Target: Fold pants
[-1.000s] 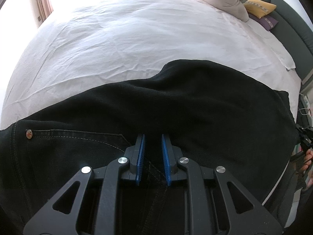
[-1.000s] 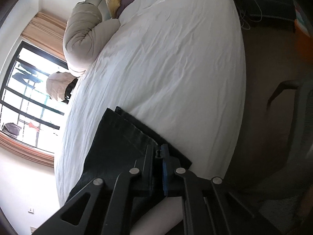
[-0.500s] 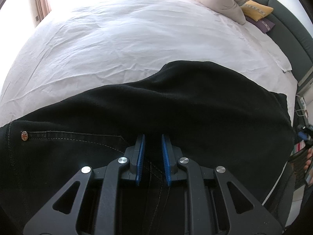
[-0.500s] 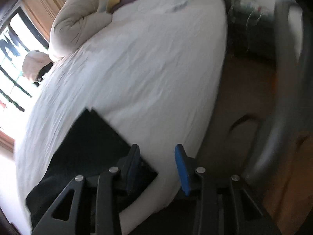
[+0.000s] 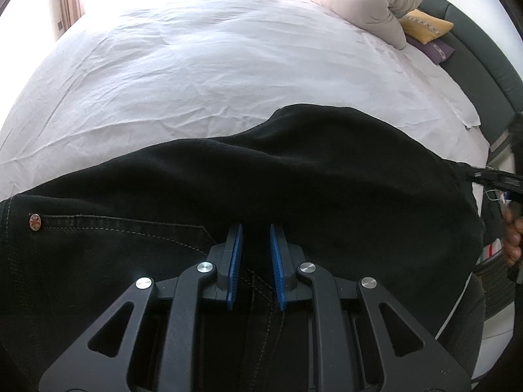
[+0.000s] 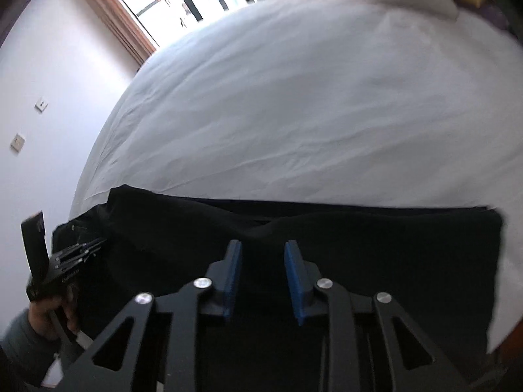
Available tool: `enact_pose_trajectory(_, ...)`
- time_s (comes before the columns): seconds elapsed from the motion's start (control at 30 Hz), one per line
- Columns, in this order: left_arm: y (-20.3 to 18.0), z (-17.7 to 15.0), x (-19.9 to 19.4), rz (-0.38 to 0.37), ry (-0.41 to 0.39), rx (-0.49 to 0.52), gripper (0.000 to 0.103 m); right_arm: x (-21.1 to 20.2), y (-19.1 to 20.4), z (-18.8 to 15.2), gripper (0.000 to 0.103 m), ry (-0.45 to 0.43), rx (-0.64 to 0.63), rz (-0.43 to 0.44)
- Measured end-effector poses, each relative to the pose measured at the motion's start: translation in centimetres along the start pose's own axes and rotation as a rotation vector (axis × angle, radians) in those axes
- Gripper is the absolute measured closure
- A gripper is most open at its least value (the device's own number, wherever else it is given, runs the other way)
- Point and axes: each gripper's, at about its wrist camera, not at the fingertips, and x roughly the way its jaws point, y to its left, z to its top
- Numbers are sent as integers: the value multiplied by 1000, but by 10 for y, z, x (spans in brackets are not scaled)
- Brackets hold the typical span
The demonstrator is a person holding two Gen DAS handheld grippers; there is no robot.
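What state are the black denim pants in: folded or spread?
Folded lengthwise: the black denim pants show one leg stacked on the other, edges layered, on the white bedsheet.

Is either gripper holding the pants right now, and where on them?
Neither. The left gripper and the right gripper both sit open over the black pants, with no fabric pinched between the blue pads.

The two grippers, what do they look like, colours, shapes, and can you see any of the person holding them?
Both the left gripper and the right gripper are matte black, with angular linkage arms cut with triangular openings and joined by round silver pins. The jaws are faced with ribbed blue pads. In the right wrist view, a bare hand with a grey sleeve grips the other tool's black handle.
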Motion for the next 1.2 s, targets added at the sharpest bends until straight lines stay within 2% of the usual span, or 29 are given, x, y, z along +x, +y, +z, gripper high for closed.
enact_pose_trajectory(0.03,1,0,0,-2,0,-1,86,13,-6,3,73,33,21,28)
enact_pose_trajectory(0.07,2,1,0,-3,0,-2,86,20,-6,1,75,43,23,13)
enact_pose_trajectory(0.1,3,1,0,-4,-1,-3,86,29,-11,1,83,54,24,-23)
enact_pose_trajectory(0.23,6,2,0,-11,-5,-14,86,42,-28,9,98,-21,90,-55)
enact_pose_trajectory(0.27,7,2,0,-12,-7,-18,86,41,-28,11,102,-67,91,-115)
enact_pose_trajectory(0.33,9,2,-1,-13,-10,-27,86,42,-32,16,103,-122,78,-292)
enact_pose_trajectory(0.4,9,1,-2,-12,-10,-28,86,39,-41,17,103,-134,137,-323)
enact_pose_trajectory(0.43,10,1,-4,-17,-11,-31,86,35,-40,16,99,-140,158,-331)
enact_pose_trajectory(0.5,12,-1,-5,-26,-15,-36,86,15,-28,14,91,-178,106,-309)
enact_pose_trajectory(0.53,13,-1,-5,-28,-16,-36,86,7,-20,11,79,-184,48,-284)
enact_pose_trajectory(0.57,14,-1,-5,-29,-17,-38,86,3,-11,7,74,-173,-20,-264)
enact_pose_trajectory(0.63,14,-2,-7,-26,-19,-42,86,-1,2,-1,72,-144,-131,-256)
enact_pose_trajectory(0.67,14,-2,-7,-25,-20,-45,86,-1,6,-7,72,-115,-168,-221)
enact_pose_trajectory(0.73,15,-3,-8,-29,-27,-51,86,-3,8,-15,71,-89,-194,-151)
enact_pose_trajectory(0.77,14,-3,-8,-27,-28,-47,86,1,5,-22,70,-74,-194,-152)
enact_pose_trajectory(0.83,16,-5,-7,-35,-34,-35,86,15,-13,-29,67,-22,-155,-239)
enact_pose_trajectory(0.87,18,-5,-8,-47,-34,-36,86,18,-28,-32,67,-34,-110,-240)
enact_pose_trajectory(0.9,19,-5,-8,-56,-32,-39,86,13,-44,-36,68,-82,-64,-229)
enact_pose_trajectory(0.93,23,-4,-10,-70,-27,-49,86,8,-54,-37,68,-105,-28,-266)
enact_pose_trajectory(0.97,26,-3,-12,-72,-24,-58,86,3,-64,-37,68,-116,17,-355)
enact_pose_trajectory(1.03,33,-2,-19,-53,-34,-78,86,-10,-75,-36,59,-114,88,-543)
enact_pose_trajectory(1.07,36,-1,-22,-47,-39,-88,86,-19,-74,-34,59,-121,107,-559)
enact_pose_trajectory(1.1,39,-1,-27,-50,-45,-101,86,-24,-64,-31,59,-149,109,-514)
enact_pose_trajectory(1.13,42,-2,-33,-51,-59,-109,86,-31,-43,-28,59,-188,81,-416)
enact_pose_trajectory(1.17,43,-2,-38,-48,-69,-109,86,-32,-25,-25,59,-203,51,-348)
enact_pose_trajectory(1.2,46,-4,-44,-36,-78,-108,86,-28,3,-21,59,-201,5,-239)
